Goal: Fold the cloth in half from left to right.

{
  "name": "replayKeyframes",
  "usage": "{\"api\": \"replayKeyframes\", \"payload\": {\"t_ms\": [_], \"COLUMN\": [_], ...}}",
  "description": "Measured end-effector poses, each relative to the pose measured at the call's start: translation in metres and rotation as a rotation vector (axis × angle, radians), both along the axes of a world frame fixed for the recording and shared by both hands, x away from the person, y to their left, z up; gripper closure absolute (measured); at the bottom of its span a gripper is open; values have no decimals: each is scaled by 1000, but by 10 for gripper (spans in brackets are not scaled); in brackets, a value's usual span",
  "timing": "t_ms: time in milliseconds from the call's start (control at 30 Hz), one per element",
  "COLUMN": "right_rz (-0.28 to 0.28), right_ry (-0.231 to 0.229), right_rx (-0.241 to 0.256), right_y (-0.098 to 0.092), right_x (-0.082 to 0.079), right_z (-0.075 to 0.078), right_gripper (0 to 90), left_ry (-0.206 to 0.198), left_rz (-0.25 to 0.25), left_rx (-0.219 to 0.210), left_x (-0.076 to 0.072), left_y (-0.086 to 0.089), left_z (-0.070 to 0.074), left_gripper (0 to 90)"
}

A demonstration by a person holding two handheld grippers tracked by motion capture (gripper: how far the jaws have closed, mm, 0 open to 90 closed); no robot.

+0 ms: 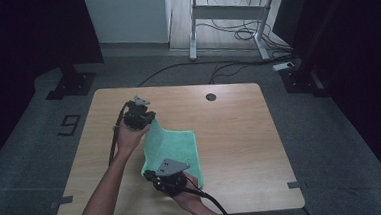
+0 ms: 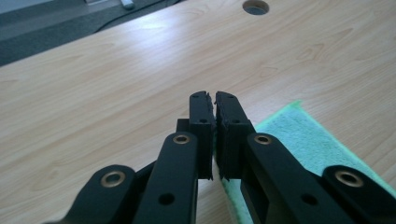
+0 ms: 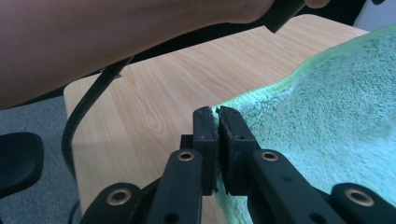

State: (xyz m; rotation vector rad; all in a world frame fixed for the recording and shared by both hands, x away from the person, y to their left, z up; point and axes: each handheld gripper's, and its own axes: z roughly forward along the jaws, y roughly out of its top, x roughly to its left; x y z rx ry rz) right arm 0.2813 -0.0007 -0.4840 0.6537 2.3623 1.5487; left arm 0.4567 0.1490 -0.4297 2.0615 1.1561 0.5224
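Observation:
A green towel [image 1: 173, 146] lies folded on the wooden table [image 1: 240, 129], its left edge lifted. My left gripper [image 1: 149, 121] is shut on the towel's far left corner; in the left gripper view the closed jaws [image 2: 214, 100] pinch the green cloth [image 2: 303, 135] low between them. My right gripper [image 1: 150, 174] is shut on the near left corner. In the right gripper view the tips [image 3: 217, 114] meet on the towel's edge, and the towel [image 3: 327, 116] spreads to the right.
A round cable hole [image 1: 210, 97] sits near the table's far edge. The person's left forearm [image 3: 116, 37] and a black cable [image 3: 88, 107] cross in front of the right gripper. Beyond the table stand a desk frame [image 1: 228, 15], floor cables and black stands.

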Motion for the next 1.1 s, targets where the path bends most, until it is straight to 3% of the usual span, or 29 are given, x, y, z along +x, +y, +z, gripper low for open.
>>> {"api": "replayKeyframes", "payload": {"t_ms": [400,1100], "right_rz": [-28,-75], "right_ry": [28,61], "right_rx": [2,13], "right_y": [-20,-45], "right_x": [-3,-5], "right_z": [-8,-20], "right_gripper": [856,855], "left_ry": [33,69], "left_rz": [-31,-39], "left_rx": [-13,-20], "left_x": [6,14], "left_y": [-25,-39], "left_z": [-11,-25], "left_gripper": [859,858]}}
